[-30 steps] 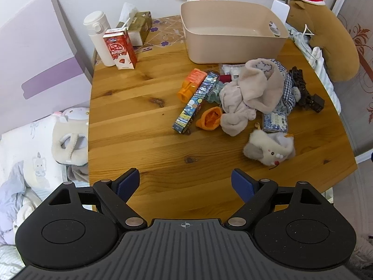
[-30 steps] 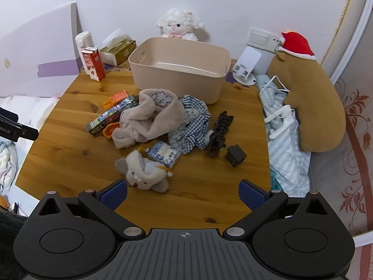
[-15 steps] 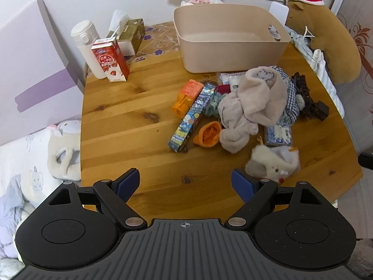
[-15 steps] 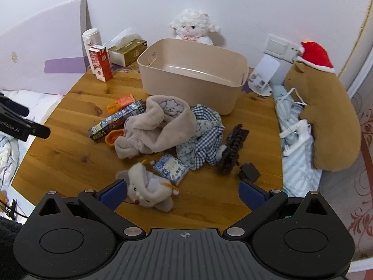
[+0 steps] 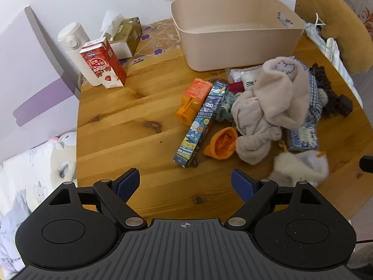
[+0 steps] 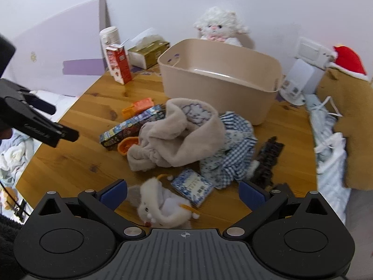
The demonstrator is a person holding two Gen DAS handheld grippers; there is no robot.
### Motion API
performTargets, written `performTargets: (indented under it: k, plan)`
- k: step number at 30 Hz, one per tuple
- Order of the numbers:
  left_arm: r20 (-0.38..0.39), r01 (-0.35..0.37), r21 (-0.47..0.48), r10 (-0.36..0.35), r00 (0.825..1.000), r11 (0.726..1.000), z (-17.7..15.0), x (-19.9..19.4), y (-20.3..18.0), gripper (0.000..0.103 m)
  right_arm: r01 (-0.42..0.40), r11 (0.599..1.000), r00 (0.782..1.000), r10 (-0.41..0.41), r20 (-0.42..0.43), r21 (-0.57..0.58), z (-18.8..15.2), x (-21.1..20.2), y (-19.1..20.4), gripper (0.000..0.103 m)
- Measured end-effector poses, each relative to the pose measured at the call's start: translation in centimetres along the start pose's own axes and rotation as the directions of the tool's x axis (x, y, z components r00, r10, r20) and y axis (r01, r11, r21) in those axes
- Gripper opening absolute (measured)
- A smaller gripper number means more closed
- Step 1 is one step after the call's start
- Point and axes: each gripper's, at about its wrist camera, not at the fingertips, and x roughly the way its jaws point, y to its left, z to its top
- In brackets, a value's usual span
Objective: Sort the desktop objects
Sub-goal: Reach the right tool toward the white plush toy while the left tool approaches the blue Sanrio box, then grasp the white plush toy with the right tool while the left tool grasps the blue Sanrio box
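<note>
A heap of objects lies on the round wooden table [image 5: 130, 121]: a beige fleece cloth [image 5: 275, 102] [image 6: 179, 133], a blue checked cloth [image 6: 235, 161], a long cartoon box [image 5: 200, 123], an orange box [image 5: 193, 95], an orange cup [image 5: 221, 143], a blue packet [image 6: 192, 186], a white plush mouse [image 6: 160, 207] [image 5: 300, 168] and dark brown blocks [image 6: 268, 158]. An empty beige bin [image 5: 235, 39] [image 6: 219, 86] stands behind the heap. My left gripper [image 5: 185, 184] is open above the near table edge. My right gripper [image 6: 183, 192] is open just over the plush mouse.
A red milk carton [image 5: 102, 65], a white bottle [image 5: 72, 44] and a tissue box [image 5: 126, 37] stand at the back left. A white plush lamb [image 6: 219, 25] sits behind the bin. A brown capybara plush [image 5: 331, 23] with a red hat lies at the right, by white cables [image 6: 331, 140].
Both grippers have moved forward and lower toward the heap. The plush mouse now sits between my right gripper's fingers in view. Both stay open.
</note>
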Motion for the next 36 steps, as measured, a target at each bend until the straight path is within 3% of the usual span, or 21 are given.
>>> performTargets:
  k: [7, 12, 19, 28, 30, 33, 36]
  plan:
    - [0.028, -0.007, -0.025, 0.007, 1.000, 1.000, 0.8, 2.9, 0.7, 0.087, -0.047, 0.999, 0.999, 0.047, -0.007, -0.003, -0.9, 2.9, 0.0, 0.103]
    - [0.089, -0.032, 0.031, 0.029, 0.996, 0.999, 1.3, 5.3, 0.5, 0.087, -0.052, 0.998, 0.998, 0.051, -0.036, -0.032, -1.7, 5.2, 0.0, 0.103]
    - [0.054, 0.002, 0.050, -0.005, 0.999, 0.999, 2.3, 9.0, 0.5, 0.087, -0.058, 0.996, 0.995, 0.053, -0.082, -0.061, -2.7, 8.2, 0.3, 0.103]
    - [-0.003, 0.060, 0.018, -0.060, 0.998, 0.998, 3.1, 12.4, 1.3, 0.087, -0.081, 0.997, 0.984, 0.077, -0.160, -0.019, -3.5, 10.7, -0.3, 0.103]
    - [-0.014, 0.085, 0.020, -0.085, 0.996, 0.996, 3.2, 13.1, 1.3, 0.086, -0.082, 0.996, 0.981, 0.077, -0.179, -0.021, -3.7, 11.1, -0.2, 0.098]
    - [-0.020, 0.092, 0.032, -0.091, 0.996, 0.995, 3.3, 13.7, 0.8, 0.079, -0.086, 0.996, 0.975, 0.080, -0.205, -0.021, -4.0, 11.7, -0.1, 0.088]
    - [-0.031, 0.092, 0.045, -0.091, 0.995, 0.995, 3.3, 14.1, 0.3, 0.063, -0.097, 0.995, 0.971, 0.095, -0.221, 0.001, -4.2, 12.2, -0.4, 0.086]
